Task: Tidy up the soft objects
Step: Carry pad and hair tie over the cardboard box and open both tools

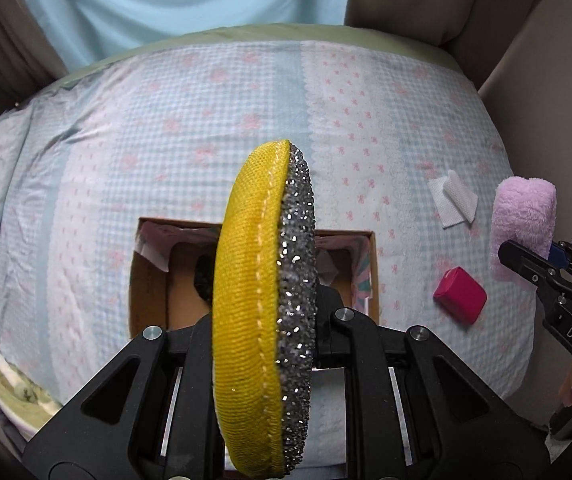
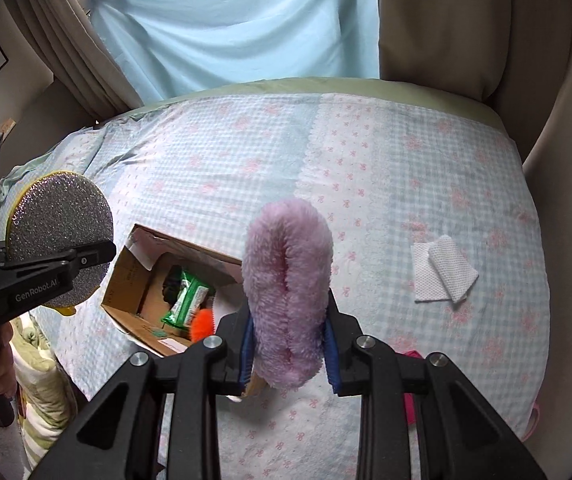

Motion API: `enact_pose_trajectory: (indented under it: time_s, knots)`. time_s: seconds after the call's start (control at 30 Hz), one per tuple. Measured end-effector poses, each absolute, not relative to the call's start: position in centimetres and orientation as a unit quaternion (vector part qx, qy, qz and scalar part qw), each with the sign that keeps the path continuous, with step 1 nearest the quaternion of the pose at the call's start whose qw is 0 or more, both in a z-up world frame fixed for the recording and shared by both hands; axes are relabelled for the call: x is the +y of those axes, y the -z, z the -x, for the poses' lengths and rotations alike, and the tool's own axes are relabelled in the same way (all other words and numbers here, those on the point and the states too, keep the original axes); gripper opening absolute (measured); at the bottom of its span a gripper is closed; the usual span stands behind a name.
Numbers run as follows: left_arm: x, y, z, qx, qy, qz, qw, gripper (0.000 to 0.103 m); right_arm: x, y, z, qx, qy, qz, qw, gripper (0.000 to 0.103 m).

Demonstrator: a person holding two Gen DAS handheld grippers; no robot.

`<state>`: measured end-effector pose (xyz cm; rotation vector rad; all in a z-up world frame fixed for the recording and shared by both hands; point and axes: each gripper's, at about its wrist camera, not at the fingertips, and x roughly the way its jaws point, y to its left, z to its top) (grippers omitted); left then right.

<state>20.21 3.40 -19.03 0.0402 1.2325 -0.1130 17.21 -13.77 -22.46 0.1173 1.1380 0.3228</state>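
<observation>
My left gripper [image 1: 264, 320] is shut on a round scrub pad [image 1: 246, 304], yellow on one face and glittery silver on the other, held edge-on high above an open cardboard box [image 1: 148, 280] on the bed. In the right wrist view the same scrub pad [image 2: 60, 236] shows its silver face at far left. My right gripper [image 2: 288, 356] is shut on a folded fluffy pink cloth [image 2: 290, 280], lifted above the bedspread to the right of the cardboard box [image 2: 130, 280]. The pink cloth [image 1: 524, 216] also appears at the right edge of the left wrist view.
The box holds a green packet [image 2: 188, 300], an orange fuzzy thing [image 2: 202, 324] and a dark item. On the checked bedspread [image 1: 206, 120] lie a folded white wipe [image 1: 454, 200] and a red block [image 1: 460, 295]. A light-blue curtain [image 2: 238, 20] hangs behind. A folded quilt [image 1: 10, 388] lies at lower left.
</observation>
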Motion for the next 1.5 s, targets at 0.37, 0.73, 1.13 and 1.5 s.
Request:
enact_pose_trajectory:
  time_s: [0.37, 0.73, 1.13, 1.5]
  knots:
    - [14.6, 25.6, -17.3, 0.632, 0.042, -0.013, 0.774, 0.013, -3.8, 26.0, -17.0, 0.595, -0.134, -0.101, 0.786, 0.027]
    - [17.1, 33.3, -19.7, 0.667, 0.101, -0.076, 0.734, 0.013, -0.3, 32.2, -18.3, 0.647, -0.063, -0.176, 0.739, 0.026]
    - [14.7, 35.4, -21.6, 0.663, 0.145, -0.133, 0.722, 0.103, -1.1, 35.3, -21.6, 0.643, -0.04, -0.234, 0.728, 0.098]
    - [15.9, 36.0, -21.5, 0.662, 0.146, -0.116, 0.726, 0.103, -1.4, 35.4, -21.3, 0.635, -0.034, -0.196, 0.747, 0.102]
